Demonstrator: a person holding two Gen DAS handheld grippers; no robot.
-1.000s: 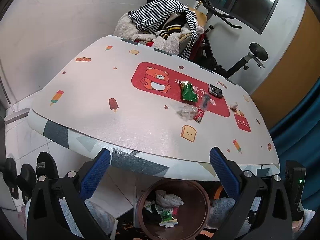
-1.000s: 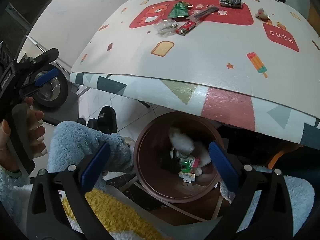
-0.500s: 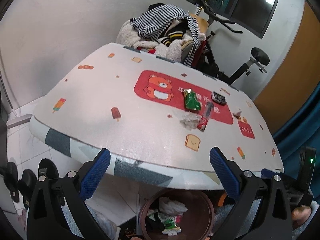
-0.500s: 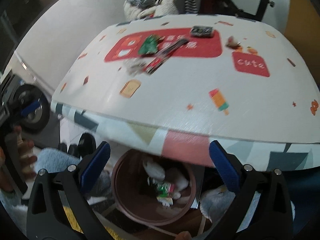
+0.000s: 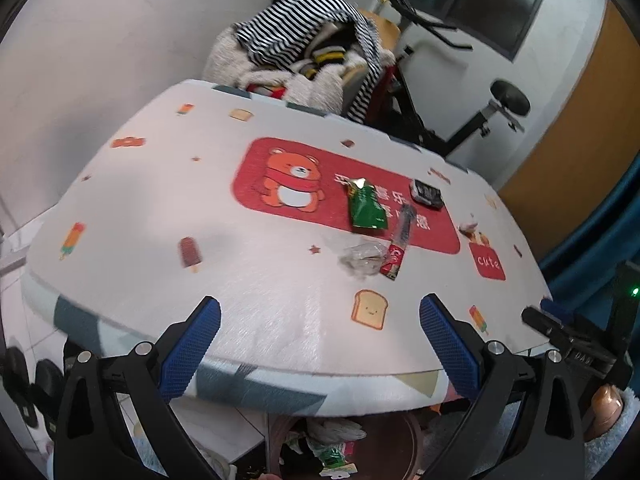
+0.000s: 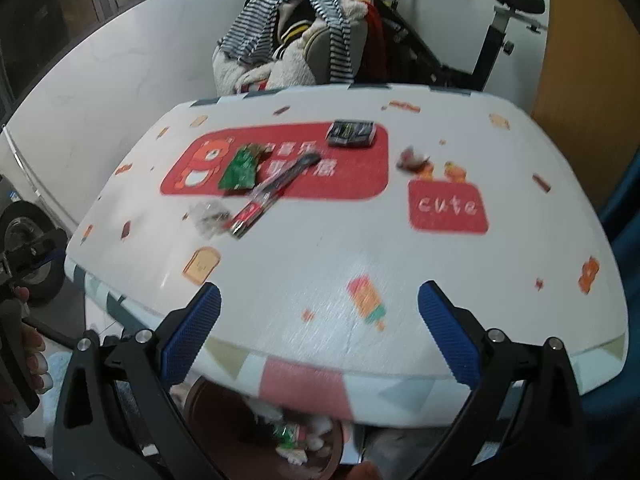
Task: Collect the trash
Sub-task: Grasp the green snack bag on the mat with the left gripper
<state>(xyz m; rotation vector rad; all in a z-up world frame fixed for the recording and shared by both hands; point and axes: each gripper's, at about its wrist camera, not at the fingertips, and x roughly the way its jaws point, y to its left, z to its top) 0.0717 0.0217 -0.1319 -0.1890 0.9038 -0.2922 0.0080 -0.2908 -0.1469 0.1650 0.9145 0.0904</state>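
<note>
Both the left tongs [image 5: 320,344] and the right tongs [image 6: 319,342] are held spread wide and empty over the near edge of the bench [image 5: 256,320], judged ready for a fresh pick. Remaining trash is grouped mid-bench: green wrapper [image 5: 365,209], clear wrapper [image 5: 362,258], red stick packet [image 5: 398,248], black packet [image 5: 427,193]. The brown bin [image 6: 208,404] is placed beneath the near edge, presumably for short drops

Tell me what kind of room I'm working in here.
Most likely a lived-in room at home, not a lab or kitchen. An exercise bike stands behind the table with the cartoon bear cloth, a chair beside it is heaped with clothes, and a brown bin sits on the floor.
</note>
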